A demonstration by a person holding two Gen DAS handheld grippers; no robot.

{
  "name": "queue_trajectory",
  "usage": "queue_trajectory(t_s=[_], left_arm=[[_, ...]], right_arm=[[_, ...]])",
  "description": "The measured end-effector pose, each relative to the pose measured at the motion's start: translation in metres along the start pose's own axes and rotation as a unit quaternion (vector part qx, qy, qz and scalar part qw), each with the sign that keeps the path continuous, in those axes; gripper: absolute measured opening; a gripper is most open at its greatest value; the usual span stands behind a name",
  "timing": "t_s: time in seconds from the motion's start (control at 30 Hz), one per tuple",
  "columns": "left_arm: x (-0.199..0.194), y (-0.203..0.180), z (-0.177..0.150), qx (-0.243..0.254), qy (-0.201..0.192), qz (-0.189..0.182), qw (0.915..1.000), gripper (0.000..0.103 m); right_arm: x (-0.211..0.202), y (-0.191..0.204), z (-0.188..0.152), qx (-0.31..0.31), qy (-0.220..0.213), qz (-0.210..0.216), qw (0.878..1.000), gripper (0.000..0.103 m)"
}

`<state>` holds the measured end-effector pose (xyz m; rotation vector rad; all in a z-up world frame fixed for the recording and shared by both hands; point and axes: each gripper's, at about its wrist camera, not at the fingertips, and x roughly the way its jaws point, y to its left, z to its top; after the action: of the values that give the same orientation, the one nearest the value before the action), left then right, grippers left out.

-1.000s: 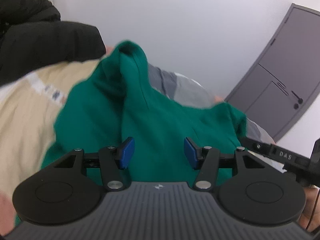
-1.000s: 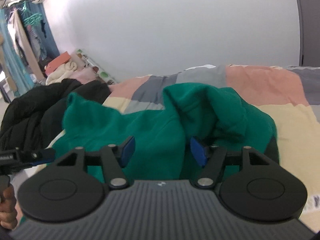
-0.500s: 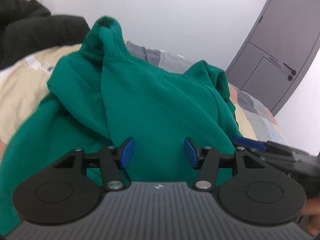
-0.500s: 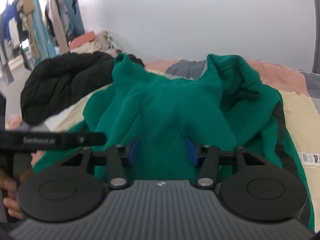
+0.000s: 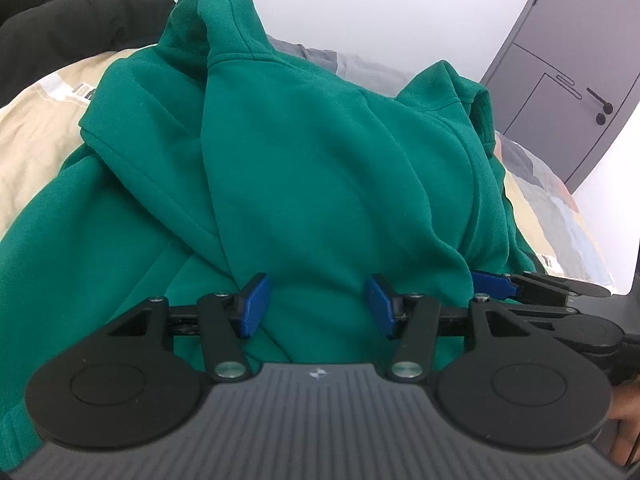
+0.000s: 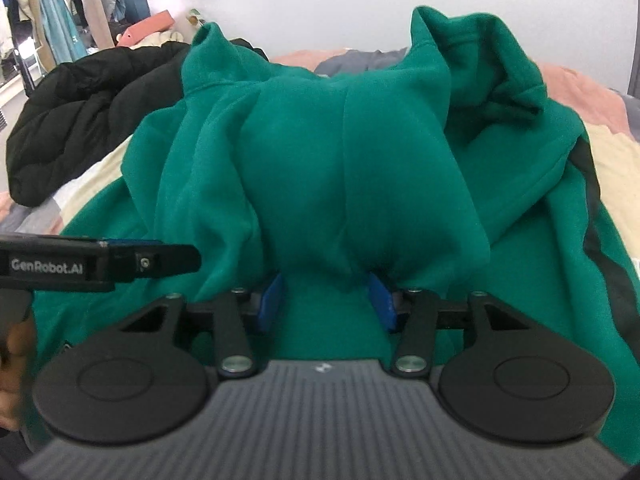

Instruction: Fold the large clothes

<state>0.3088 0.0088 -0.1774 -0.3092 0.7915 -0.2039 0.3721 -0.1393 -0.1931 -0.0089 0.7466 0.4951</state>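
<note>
two grippers sit low over one green sweatshirt [image 5: 320, 168] that fills the middle of both my views, heaped in thick folds on a patchwork bedspread [image 5: 36, 136] of beige, grey and pink panels. in the left wrist view my left gripper [image 5: 317, 306] has its blue pads [image 5: 253, 305] spread apart, green cloth lying between and below them, neither pad pressing on it as far as i can see. at the right edge of that frame my right gripper [image 5: 496, 285] pokes in sideways against the fabric. in the right wrist view the right gripper [image 6: 326, 300] has just been closing; a bunched fold of the sweatshirt [image 6: 360, 168] drapes down between its blue pads [image 6: 272, 300] and both pads sit against it, pinching that fold. the left gripper [image 6: 176, 258] enters from the left edge there, beside the cloth. a black puffy jacket [image 6: 80, 120] lies in the upper left of the right wrist frame, touching the sweatshirt's far edge, with hanging clothes [image 6: 60, 12] behind it. a grey door [image 5: 568, 80] stands at the upper right of the left wrist frame
</note>
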Motion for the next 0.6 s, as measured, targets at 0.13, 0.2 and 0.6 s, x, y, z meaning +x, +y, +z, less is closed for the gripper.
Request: queue_trajectory(t_s=[0.13, 0.2, 0.6], left_arm=[[-0.005, 0.005, 0.0, -0.004, -0.008, -0.011, 0.9999, 0.06], [-0.014, 0.006, -0.001, -0.008, -0.011, -0.01, 0.9998, 0.063], [-0.092, 0.012, -0.027, -0.018, -0.041, 0.067, 0.9967, 0.068]], right_arm=[[-0.002, -0.003, 0.001, 0.009, 0.003, 0.003, 1.0, 0.051], [-0.007, -0.004, 0.003, 0.022, 0.007, 0.006, 1.0, 0.051], [-0.09, -0.03, -0.013, 0.093, -0.003, -0.038, 0.995, 0.055]])
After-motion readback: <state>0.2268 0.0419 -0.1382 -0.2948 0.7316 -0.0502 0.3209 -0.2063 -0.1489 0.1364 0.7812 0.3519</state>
